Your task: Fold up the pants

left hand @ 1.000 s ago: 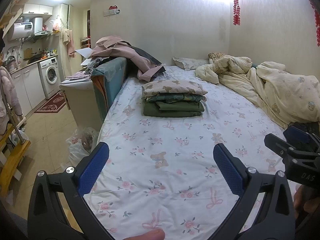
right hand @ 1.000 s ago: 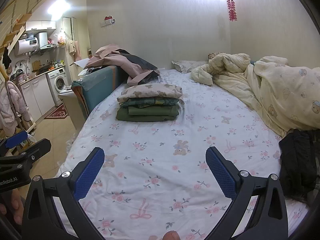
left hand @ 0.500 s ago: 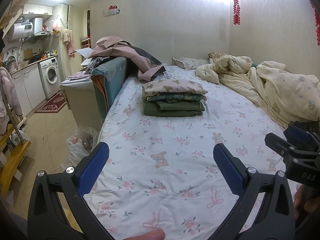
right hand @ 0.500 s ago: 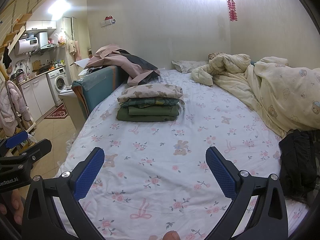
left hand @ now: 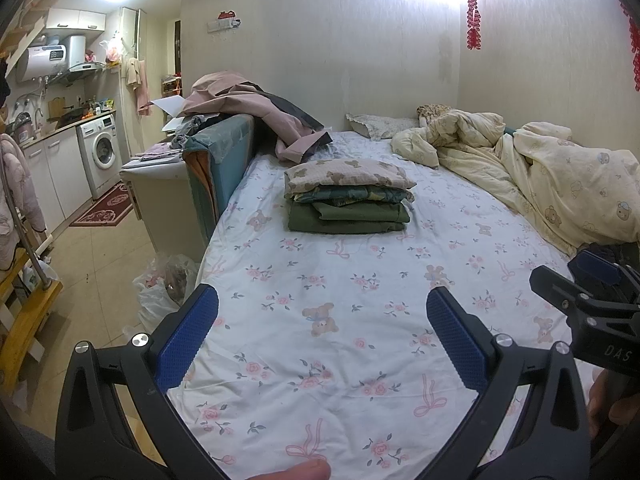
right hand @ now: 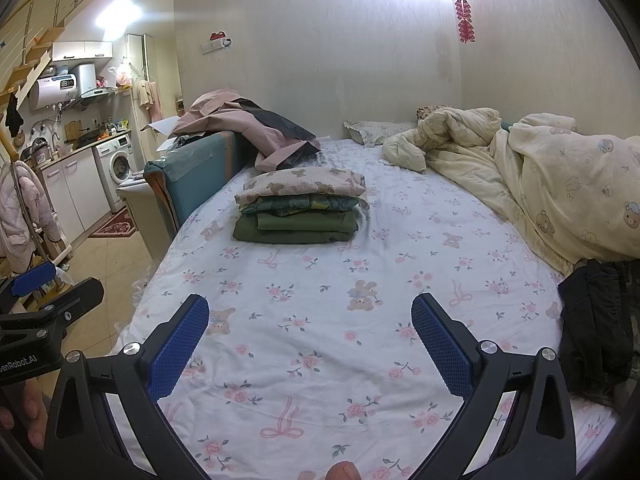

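Currently both my grippers, left gripper [left hand: 322, 336] and right gripper [right hand: 310, 330], spread, empty | crumpled black fabric pants [right hand: 596, 320] at three o'clock on floral white bedsheet [right hand: 320, 280] | pinch waistband corners first.

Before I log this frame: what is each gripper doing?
Left gripper: open, holding nothing.
Right gripper: open, holding nothing.
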`<state>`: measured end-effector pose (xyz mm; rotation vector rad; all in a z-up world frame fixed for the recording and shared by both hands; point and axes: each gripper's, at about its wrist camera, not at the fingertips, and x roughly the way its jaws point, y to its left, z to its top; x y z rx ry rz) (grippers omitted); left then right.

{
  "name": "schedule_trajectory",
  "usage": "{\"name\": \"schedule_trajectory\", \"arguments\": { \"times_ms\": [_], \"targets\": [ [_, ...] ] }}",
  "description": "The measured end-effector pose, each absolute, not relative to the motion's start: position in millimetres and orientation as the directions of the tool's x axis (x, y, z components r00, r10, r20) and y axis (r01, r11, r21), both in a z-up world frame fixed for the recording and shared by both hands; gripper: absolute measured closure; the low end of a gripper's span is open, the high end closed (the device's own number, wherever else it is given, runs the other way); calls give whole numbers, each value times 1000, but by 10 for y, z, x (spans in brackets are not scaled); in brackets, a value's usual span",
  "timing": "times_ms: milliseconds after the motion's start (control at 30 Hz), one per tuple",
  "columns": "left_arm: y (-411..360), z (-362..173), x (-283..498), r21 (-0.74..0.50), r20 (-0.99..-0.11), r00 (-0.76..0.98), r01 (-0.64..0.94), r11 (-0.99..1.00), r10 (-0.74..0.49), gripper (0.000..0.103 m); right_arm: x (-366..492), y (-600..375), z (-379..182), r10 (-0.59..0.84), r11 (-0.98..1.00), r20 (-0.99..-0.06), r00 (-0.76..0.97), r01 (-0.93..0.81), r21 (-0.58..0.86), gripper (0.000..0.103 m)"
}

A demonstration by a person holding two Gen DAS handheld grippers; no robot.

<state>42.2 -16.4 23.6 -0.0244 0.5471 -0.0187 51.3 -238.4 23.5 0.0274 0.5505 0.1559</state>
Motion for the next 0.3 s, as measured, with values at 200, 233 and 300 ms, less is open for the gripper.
{"name": "schedule_trajectory", "arguments": {
  "times_ms": [200,233,300],
  "targets": [
    [-175,239,418,-28,-519,854,10,1000,-23,0,504,-2380,236,153,988,-519,841,-139,66,0],
    [-173,241,412,-32,-515,857,12,999,-27,0,502,-2382,241,154,988,-519,841,-139,67,0],
    [-165,239,401,-32,-509,860,11,999,-26,0,498,-2378,237,153,988,-519,841,-138,68,0]
  ]
}}
